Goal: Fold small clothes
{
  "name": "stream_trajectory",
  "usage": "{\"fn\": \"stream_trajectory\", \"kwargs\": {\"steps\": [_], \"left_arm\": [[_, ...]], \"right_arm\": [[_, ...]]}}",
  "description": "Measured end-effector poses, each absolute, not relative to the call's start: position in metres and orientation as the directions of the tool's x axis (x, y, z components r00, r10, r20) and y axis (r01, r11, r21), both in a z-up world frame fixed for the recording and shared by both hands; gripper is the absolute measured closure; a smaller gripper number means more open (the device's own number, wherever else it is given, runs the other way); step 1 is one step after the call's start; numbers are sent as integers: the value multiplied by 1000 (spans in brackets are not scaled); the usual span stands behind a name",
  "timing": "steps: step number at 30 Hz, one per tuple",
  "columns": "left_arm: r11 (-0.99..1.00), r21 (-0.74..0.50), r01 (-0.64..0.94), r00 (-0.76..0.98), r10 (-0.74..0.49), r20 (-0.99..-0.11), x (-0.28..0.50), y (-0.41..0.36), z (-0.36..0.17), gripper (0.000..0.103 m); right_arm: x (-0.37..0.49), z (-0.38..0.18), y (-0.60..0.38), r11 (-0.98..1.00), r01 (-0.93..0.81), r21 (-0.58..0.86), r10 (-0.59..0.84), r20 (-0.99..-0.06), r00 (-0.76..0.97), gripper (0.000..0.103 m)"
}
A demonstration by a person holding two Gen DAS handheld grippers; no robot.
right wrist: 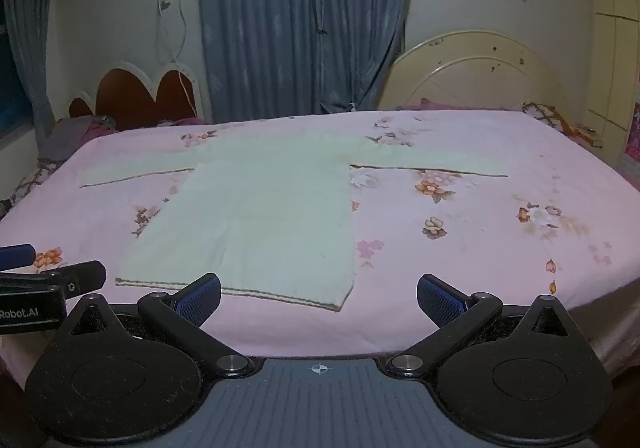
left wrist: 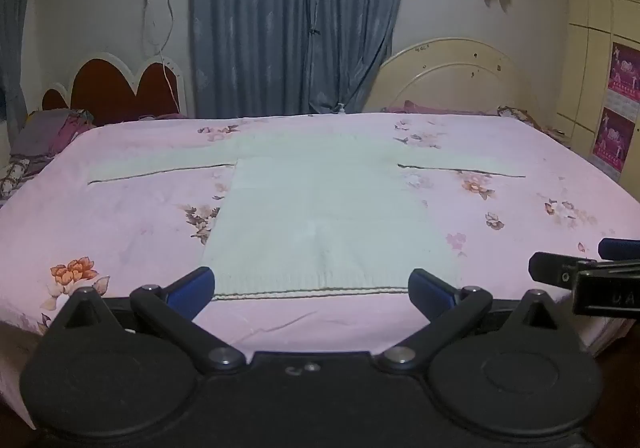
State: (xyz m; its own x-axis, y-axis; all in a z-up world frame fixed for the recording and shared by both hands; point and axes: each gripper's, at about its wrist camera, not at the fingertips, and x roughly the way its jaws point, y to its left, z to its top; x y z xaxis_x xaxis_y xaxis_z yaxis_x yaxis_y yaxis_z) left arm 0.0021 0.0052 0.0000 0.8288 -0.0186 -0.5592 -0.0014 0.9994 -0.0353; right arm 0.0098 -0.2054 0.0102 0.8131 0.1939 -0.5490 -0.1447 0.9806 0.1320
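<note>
Left wrist view shows a pale sweater point(left wrist: 320, 204) spread flat on the bed point(left wrist: 120, 208), sleeves out to both sides, hem nearest. Nothing is folded yet, so this looks like the start. Left gripper point(left wrist: 312, 284) and right gripper point(right wrist: 319, 294) hover just short of the hem, jaws wide and empty. Next move likely calls for reaching out to a sleeve or hem corner.
</note>
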Motion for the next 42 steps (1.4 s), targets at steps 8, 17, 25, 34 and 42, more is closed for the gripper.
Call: {"fn": "stream_trajectory", "kwargs": {"steps": [8,17,25,34,42], "left_arm": [[1000,12,-7,839,13,-544,0,0,3,0],[1000,9,2,839,3,-544,-1,-1,1,0],[1000,3,7,840,-4,-542,0,0,2,0],[1000,4,7,844,-3,-536,-2,-1,3,0],[1000,5,3,847,0,-532,-4,-2,5,0]], "right_arm": [[11,11,-206,981,-145,127,191,-546,816,0],[15,14,-202,981,-148,127,194,-545,816,0],[14,15,-202,980,-150,131,197,-539,819,0],[12,15,-202,980,-148,133,197,-537,821,0],[11,17,-203,980,-149,134,198,-535,821,0]]}}
